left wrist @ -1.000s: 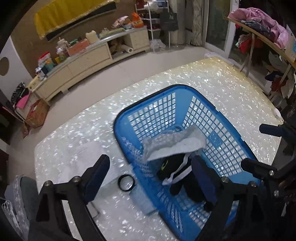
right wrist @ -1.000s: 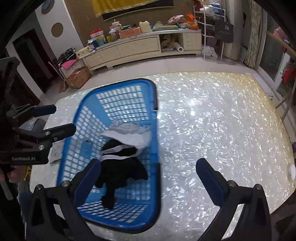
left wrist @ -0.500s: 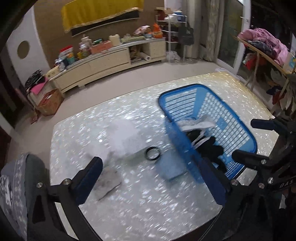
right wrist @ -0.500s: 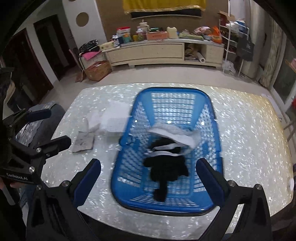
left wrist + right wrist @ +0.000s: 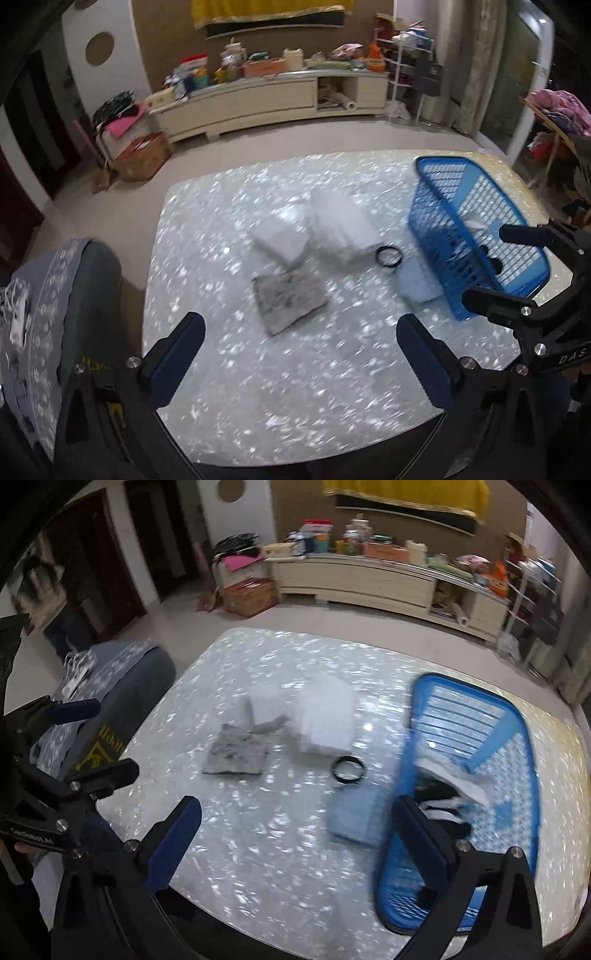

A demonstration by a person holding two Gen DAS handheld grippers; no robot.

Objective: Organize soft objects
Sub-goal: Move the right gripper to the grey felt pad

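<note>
Both tools hang above the near edge of the pearly table [image 5: 295, 369], tilted down toward it, and neither holds anything. The left gripper [image 5: 301, 354] has just been opening and its jaws now stand wide with only bare tabletop between them; the right gripper [image 5: 297, 834] is likewise spread wide and empty. The blue basket [image 5: 517, 738] lies ahead and to the right of both tools, already holding a white cloth [image 5: 454, 775] and dark garments [image 5: 439, 794], which suggests it is the collecting place for the soft things. Straight ahead of the left gripper lies a mottled grey cloth [image 5: 290, 299], flat and apart from the rest, probably the easiest next pick. Beyond it sit two folded white cloths [image 5: 332, 229], side by side, blurred. A pale blue folded cloth [image 5: 356, 816] rests just beside the basket's left wall, ahead of the right gripper's right finger. A black ring [image 5: 349, 770] lies between the white cloths and the blue one; it is close enough to be nudged during a pick. A padded chair [image 5: 77, 314] stands left of the table, clear of the work.
</note>
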